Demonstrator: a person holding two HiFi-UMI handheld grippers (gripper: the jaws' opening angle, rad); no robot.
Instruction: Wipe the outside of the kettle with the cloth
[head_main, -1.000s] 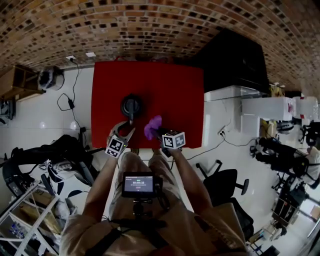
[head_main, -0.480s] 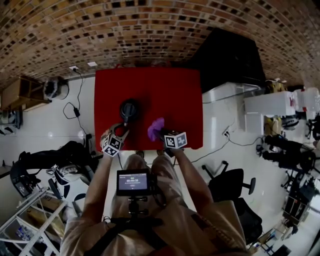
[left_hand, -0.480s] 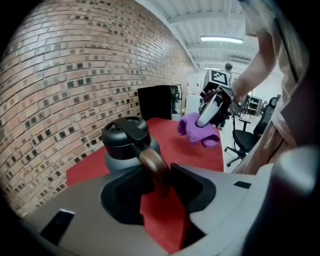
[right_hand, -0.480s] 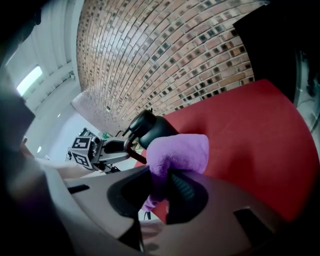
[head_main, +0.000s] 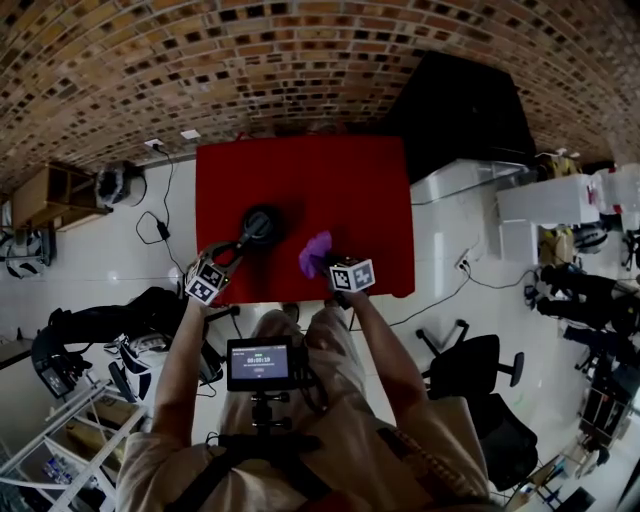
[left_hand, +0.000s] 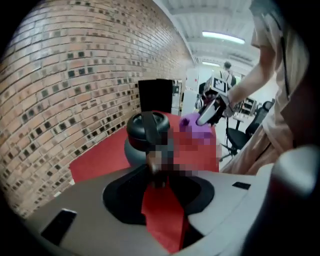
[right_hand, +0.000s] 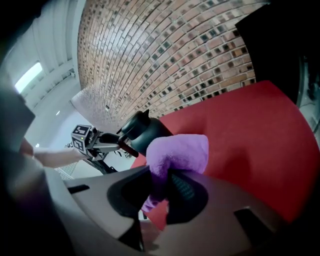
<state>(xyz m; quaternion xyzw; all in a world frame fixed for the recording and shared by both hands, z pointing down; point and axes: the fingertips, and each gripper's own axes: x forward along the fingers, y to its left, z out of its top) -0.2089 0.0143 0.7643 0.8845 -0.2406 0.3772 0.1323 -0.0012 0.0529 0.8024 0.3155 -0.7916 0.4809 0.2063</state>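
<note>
The kettle (head_main: 262, 224) is dark grey with a black lid and stands on the red table (head_main: 345, 180), in the near left part of the top. Its black handle (head_main: 243, 241) points towards the person's left.

The left gripper (head_main: 237, 247) reaches in from the table's near left corner, angled downward. In the left gripper view its jaws run together at the tips, partway closed, with the lower end of the handle caught between them. The jaws have just been closing on it. A mosaic patch covers part of the contact there. The right gripper view shows the same fingertips meeting the handle from the side.

The right gripper (head_main: 323, 266) sits at the near edge of the table, to the right of the kettle and apart from it. Its jaws are clamped narrowly on a purple cloth (right_hand: 177, 152). The cloth bunches up above the jaw tips in a soft fold, with a short tail hanging below between the pads. It is near the kettle's side but does not touch it.

A brick wall (head_main: 300, 60) runs behind the table.
</note>
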